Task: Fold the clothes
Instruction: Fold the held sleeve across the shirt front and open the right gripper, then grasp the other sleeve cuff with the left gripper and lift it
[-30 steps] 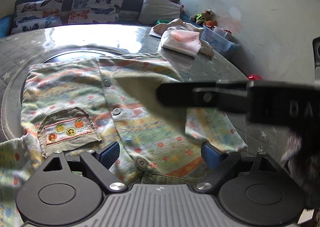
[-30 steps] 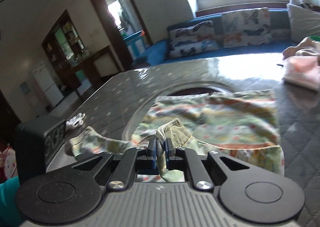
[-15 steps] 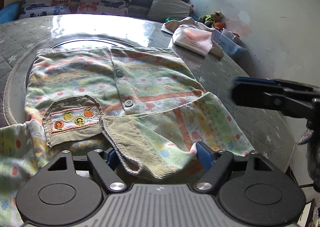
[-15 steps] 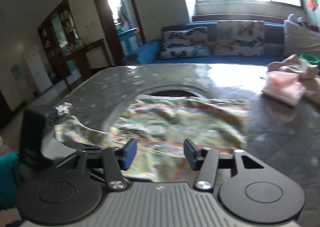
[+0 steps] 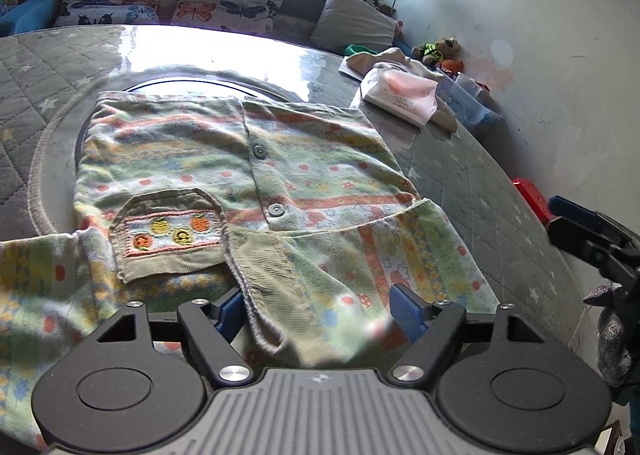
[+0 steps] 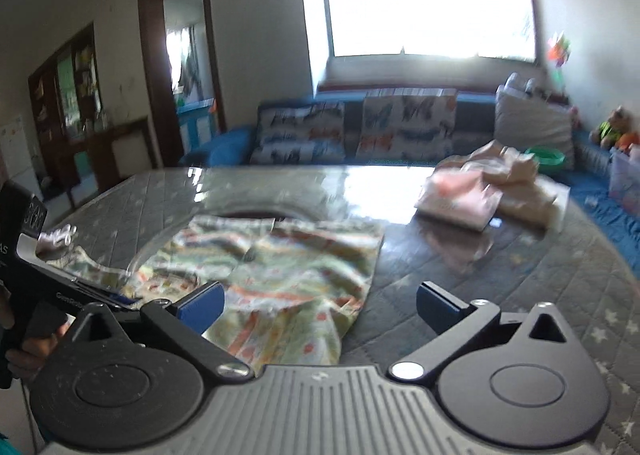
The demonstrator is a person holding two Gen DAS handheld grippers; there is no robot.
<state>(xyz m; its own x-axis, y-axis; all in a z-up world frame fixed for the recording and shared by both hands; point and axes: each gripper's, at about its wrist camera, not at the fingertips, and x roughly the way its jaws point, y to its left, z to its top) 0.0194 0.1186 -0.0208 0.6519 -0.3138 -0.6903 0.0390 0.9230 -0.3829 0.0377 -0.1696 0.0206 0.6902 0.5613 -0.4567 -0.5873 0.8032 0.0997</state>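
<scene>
A small striped shirt (image 5: 240, 159) with buttons and a sewn pocket (image 5: 168, 231) lies flat on the round bench (image 5: 480, 191), over the dark ring in its middle. Its right sleeve (image 5: 360, 267) is folded across the lower front, with the ribbed cuff pointing to the near edge.

The left hand-held gripper (image 5: 316, 311) is low over this sleeve. Its blue pads stand apart on both sides of the cuff, and I see no pad pressing the cloth, so it holds nothing.

The right hand-held gripper (image 6: 320, 301) is beside the shirt's right edge, over the bench. Its jaws are opening wide and nothing is between them; the left pad is over the corner of the cloth, the right pad over the bare quilted cover. This view is blurred.

Farther on the bench, near the wall, there is a pile of folded pale clothes (image 5: 400, 95). Behind the bench is a blue sofa (image 6: 352, 135) with butterfly cushions.
</scene>
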